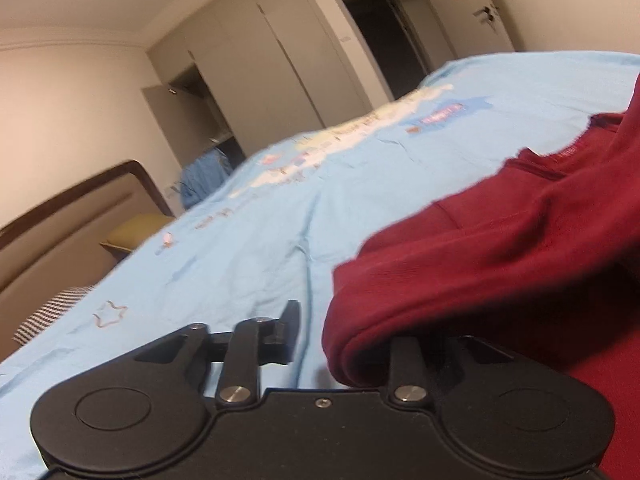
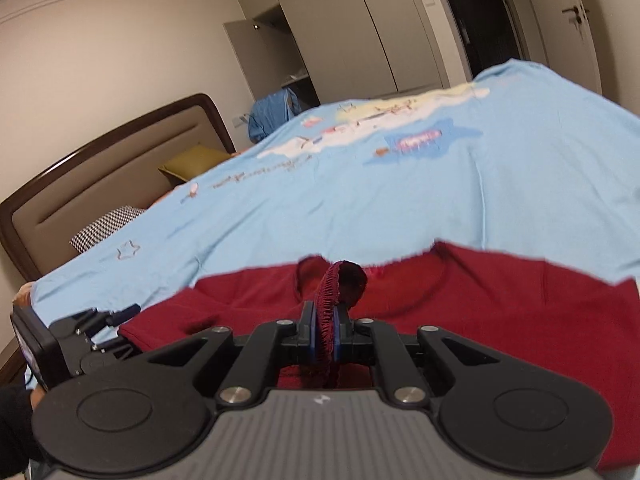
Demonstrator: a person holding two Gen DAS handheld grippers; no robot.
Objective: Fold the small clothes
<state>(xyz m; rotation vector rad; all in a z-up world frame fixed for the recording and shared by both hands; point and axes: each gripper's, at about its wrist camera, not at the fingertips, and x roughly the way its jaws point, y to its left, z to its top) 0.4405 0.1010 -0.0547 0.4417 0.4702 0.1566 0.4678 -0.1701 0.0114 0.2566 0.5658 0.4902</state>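
Observation:
A dark red garment [image 2: 480, 312] lies spread on the light blue bed cover [image 2: 400, 200]. My right gripper [image 2: 324, 332] is shut on a ribbed edge of it, and a fold of that edge sticks up between the blue pads. In the left wrist view the red garment [image 1: 500, 248] is bunched and draped over the right finger of my left gripper [image 1: 320, 336], hiding that finger. The left finger [image 1: 292, 320] stands apart from the cloth, so the jaws are open. My left gripper [image 2: 116, 316] also shows at the garment's left edge.
The bed's brown headboard [image 2: 100, 168] is at the left, with an olive pillow [image 2: 192, 164] and a checked pillow [image 2: 104, 228]. Behind stand a grey wardrobe [image 2: 340, 40] with one door open, a hanging blue cloth [image 2: 272, 114] and a dark doorway [image 2: 480, 12].

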